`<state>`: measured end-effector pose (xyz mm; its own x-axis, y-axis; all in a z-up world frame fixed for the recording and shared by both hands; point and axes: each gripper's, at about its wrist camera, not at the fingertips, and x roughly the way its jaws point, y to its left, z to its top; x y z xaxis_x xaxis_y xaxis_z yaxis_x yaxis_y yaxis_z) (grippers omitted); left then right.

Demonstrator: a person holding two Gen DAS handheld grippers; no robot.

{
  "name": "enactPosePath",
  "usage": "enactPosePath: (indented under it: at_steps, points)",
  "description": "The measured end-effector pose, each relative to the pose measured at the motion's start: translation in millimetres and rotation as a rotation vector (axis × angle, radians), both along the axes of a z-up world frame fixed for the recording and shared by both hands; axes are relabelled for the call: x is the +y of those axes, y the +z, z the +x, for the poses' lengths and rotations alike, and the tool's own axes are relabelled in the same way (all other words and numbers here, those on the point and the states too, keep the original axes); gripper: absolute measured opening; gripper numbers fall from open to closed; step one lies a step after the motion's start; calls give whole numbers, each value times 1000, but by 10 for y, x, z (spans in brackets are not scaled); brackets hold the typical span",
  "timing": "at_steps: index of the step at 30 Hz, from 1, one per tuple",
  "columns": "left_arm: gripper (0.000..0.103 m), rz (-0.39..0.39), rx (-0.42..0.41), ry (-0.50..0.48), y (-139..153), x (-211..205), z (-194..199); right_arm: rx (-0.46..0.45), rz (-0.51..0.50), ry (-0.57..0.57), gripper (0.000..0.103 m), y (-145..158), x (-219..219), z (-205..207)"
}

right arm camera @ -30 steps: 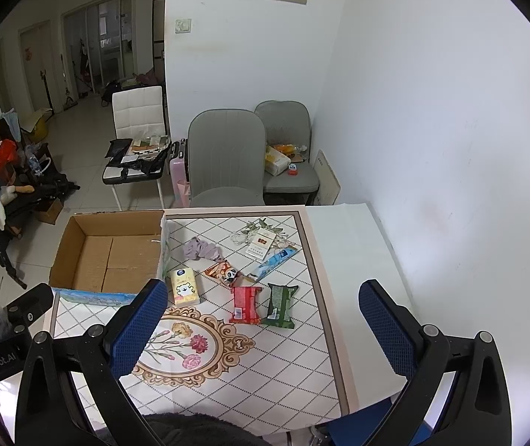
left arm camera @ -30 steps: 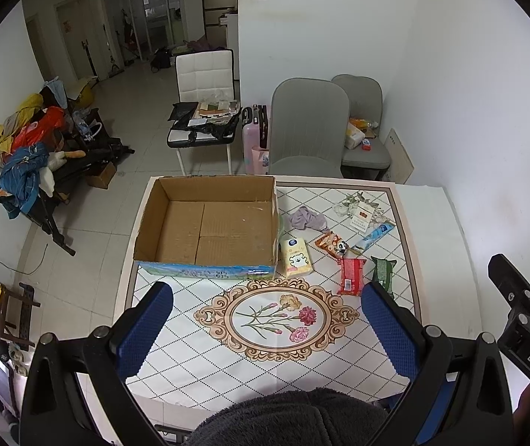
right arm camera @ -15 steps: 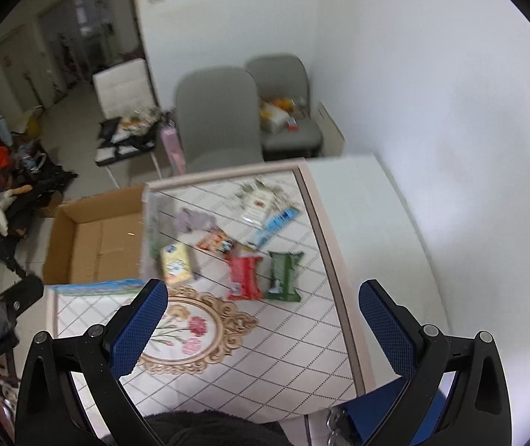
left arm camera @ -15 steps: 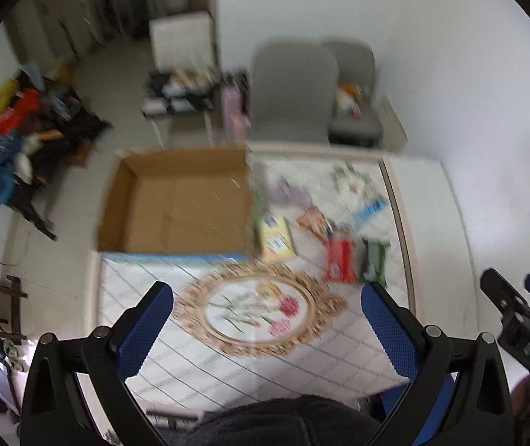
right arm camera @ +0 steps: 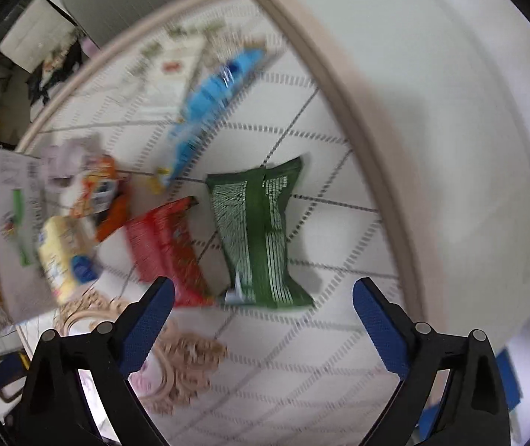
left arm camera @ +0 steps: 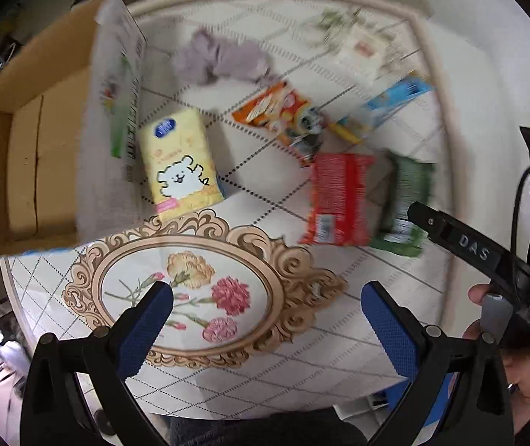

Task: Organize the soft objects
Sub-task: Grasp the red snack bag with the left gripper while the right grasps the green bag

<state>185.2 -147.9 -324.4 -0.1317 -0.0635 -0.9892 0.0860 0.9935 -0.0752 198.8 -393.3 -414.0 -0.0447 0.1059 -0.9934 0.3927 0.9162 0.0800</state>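
Both wrist cameras have dropped much closer to the table since a second ago, so the packets that were small and distant now fill each view.

The left gripper (left arm camera: 266, 314) has its blue-padded fingers (left arm camera: 145, 325) spread wide with nothing between them, above the oval flower medallion (left arm camera: 190, 290) printed on the white diamond-patterned tablecloth (left arm camera: 302, 368). Beyond it lies the yellow tissue pack with a white cartoon bear (left arm camera: 180, 163), just beside the wall of the open brown cardboard box (left arm camera: 23, 148). Farther off sit a crumpled lilac cloth (left arm camera: 224, 59) and an orange snack packet (left arm camera: 276, 109).

The right gripper (right arm camera: 261, 306) is likewise wide open and holds nothing. Just ahead of its fingertips (right arm camera: 376, 316) lies the green foil packet (right arm camera: 257, 234), with the red foil packet (right arm camera: 164, 245) next to it on the left, their lower corners close together. A long blue wrapper (right arm camera: 209, 107) lies beyond them, blurred. In the left view, the right gripper's black body crosses the right edge, held in a hand (left arm camera: 525, 371).
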Motion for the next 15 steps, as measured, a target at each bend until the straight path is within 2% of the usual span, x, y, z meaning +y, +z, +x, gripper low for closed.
enactPosePath:
  at_steps: [2,3,4,5,6,8,10,14,15]
  points:
    - [103,-2,30,-10,-206,-75,103,60,36,-8,73,-285,-24,39]
    - [103,0,46,-8,-283,-98,140,90,58,-10,54,-419,-43,40]
    - [103,-23,67,-7,-365,-123,188,92,89,-19,50,-489,-71,20]
    - [103,-38,86,-2,-447,-160,235,85,95,-29,48,-489,-99,-5]
    - [103,-39,92,4,-500,-185,273,83,77,-27,44,-479,-134,-37]
    - [103,-72,108,8,-609,-294,331,80,27,-11,43,-459,-206,-120]
    - [103,-99,132,-19,-775,-460,385,68,56,-12,43,-507,-319,-235]
    - [102,-52,158,-85,-1086,-729,432,50,118,-29,44,-664,-452,-346]
    - [97,-43,164,-95,-1180,-776,438,47,122,-39,46,-687,-486,-342]
